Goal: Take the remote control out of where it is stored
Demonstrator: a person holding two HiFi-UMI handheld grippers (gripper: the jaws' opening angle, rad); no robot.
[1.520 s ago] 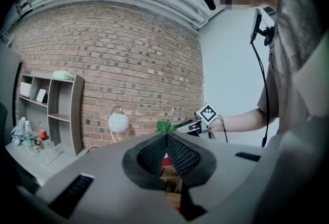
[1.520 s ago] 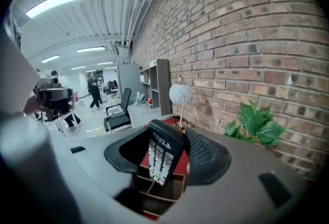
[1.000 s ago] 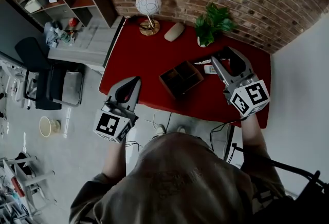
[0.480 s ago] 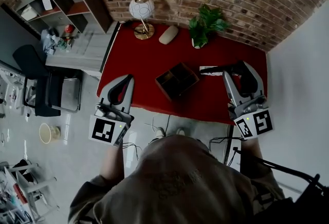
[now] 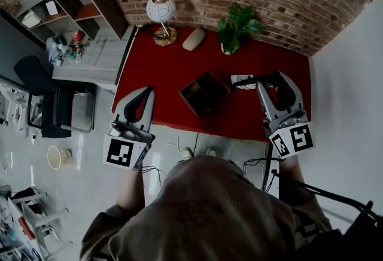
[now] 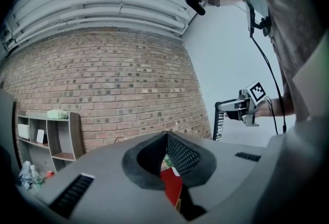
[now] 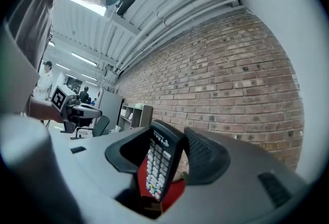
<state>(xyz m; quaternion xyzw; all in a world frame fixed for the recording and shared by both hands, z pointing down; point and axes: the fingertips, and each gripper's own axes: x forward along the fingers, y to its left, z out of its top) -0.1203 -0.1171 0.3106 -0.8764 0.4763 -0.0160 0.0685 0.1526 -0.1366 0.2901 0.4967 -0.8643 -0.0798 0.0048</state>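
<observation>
Right gripper view: right tongs (image 7: 171,134) clench the black, white-keyed remote (image 7: 157,169); left tongs (image 6: 166,136) pinched together, empty.

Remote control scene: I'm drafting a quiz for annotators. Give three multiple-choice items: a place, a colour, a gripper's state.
1. Where is the remote control?
A) in the wooden box
B) held by the right gripper
C) beside the lamp
2. What colour is the table top?
A) red
B) white
C) green
3. How does the left gripper stand?
A) shut, empty
B) shut on the remote control
C) wide open
B: the right gripper view shows its pads on it.
A: the head view shows red.
A: its jaw tips meet, nothing between.
</observation>
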